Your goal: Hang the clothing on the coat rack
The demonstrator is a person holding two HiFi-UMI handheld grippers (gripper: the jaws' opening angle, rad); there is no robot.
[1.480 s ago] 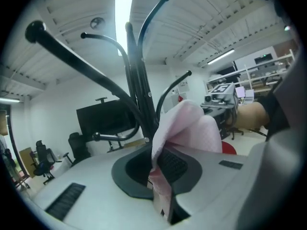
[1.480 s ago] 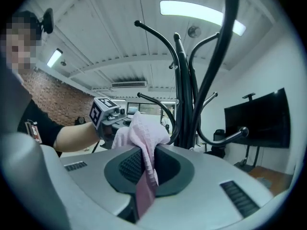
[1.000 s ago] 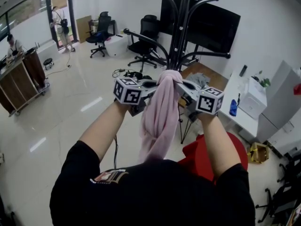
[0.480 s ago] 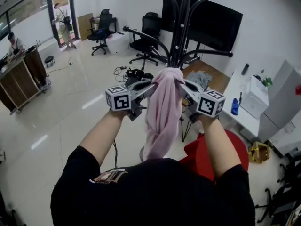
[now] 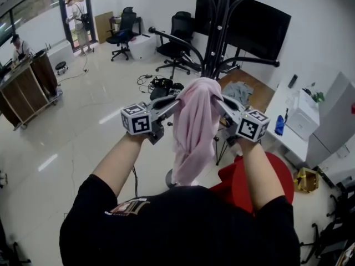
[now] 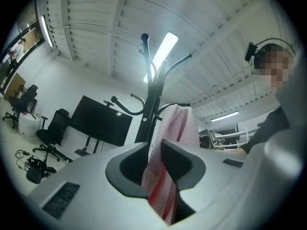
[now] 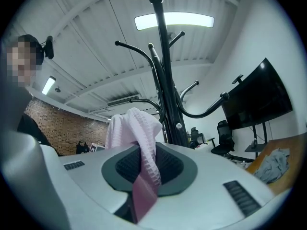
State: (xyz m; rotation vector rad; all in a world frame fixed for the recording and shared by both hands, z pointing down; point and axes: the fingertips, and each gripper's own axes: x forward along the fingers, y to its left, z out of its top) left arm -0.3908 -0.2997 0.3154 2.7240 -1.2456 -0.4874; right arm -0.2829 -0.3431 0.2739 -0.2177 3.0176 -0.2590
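**At the coat rack: pink garment between two loosened grippers**

Between the jaws of the left gripper point(image 6: 154, 146) a fold of the pink garment point(image 5: 194, 126) is seen, with red stripes showing low in the gap. These jaws have just been opening; a narrow gap is noted and the pads are not judged to be pressing on the cloth. The same is recorded for the right gripper point(image 7: 145, 152): its jaws have just been opening, they stand a little apart, and a thin waffle-textured strip of the garment passes down between the ribbed pads.

In the head view both grippers are held up side by side, tips toward each other, with the bunched top of the garment between them. The marker cube of the left one point(image 5: 137, 121) and that of the right one point(image 5: 254, 125) face the camera. The rest of the garment hangs straight down in front of the person's chest.

The bunched top is placed right at the black coat rack point(image 5: 219, 26), at the level of its lower curved arms. In the left gripper view it appears draped over one arm; whether it is fully caught cannot be told.

Further out, a large black screen point(image 5: 249, 21) is noted behind the rack, office chairs point(image 5: 177, 29) on the pale floor, a wooden cart point(image 5: 28, 87) at far left, and a red seat point(image 5: 272, 173) beneath the right forearm.
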